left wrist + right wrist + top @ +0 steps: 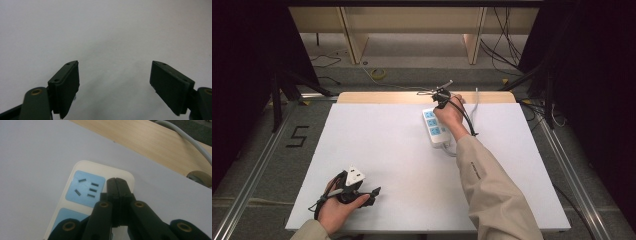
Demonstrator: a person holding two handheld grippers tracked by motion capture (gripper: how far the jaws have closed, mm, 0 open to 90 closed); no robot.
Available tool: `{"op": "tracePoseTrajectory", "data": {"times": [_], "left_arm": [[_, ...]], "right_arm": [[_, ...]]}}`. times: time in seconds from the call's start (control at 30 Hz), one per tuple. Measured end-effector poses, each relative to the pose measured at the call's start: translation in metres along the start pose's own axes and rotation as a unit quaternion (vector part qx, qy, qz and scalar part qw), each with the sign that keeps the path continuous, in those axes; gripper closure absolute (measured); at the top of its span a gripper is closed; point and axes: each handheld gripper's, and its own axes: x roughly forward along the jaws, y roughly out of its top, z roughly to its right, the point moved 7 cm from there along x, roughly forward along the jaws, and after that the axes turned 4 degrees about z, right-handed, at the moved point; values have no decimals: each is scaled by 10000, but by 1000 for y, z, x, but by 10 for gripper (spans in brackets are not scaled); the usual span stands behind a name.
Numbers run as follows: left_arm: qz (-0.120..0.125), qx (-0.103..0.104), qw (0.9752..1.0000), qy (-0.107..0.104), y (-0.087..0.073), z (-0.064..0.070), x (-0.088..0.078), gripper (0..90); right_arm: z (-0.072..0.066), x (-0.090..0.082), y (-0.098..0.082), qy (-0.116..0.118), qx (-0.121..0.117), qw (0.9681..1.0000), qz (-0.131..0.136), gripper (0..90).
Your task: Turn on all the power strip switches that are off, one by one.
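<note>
Power strip (435, 128) lay at the white table's (387, 150) far right, the right gripper (442, 97) poised over its far end; cables trailed across the floor beyond. The left gripper (115, 82) showed jaws wide apart, empty. The right gripper's (116, 185) jaws were closed on nothing above the sockets, probably ready to press the switch.
</note>
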Motion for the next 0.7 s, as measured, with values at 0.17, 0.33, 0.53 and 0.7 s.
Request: {"op": "tracePoseTrajectory", "data": {"times": [0.17,0.33,0.53,0.7], "left_arm": [[2,-3,10000,-7,0,0,0,235],[-8,5,10000,-6,0,0,0,235],[-14,-35,10000,-9,-1,1,0,235],[-22,-42,10000,4,-2,0,0,235]], "right_arm": [[-1,1,0,-35,-84,9999,-54,900],[0,1,-1,0,-15,10000,-33,900],[-1,-1,-2,11,-21,10000,-18,900],[4,-14,3,14,-31,9998,197,900]]}}
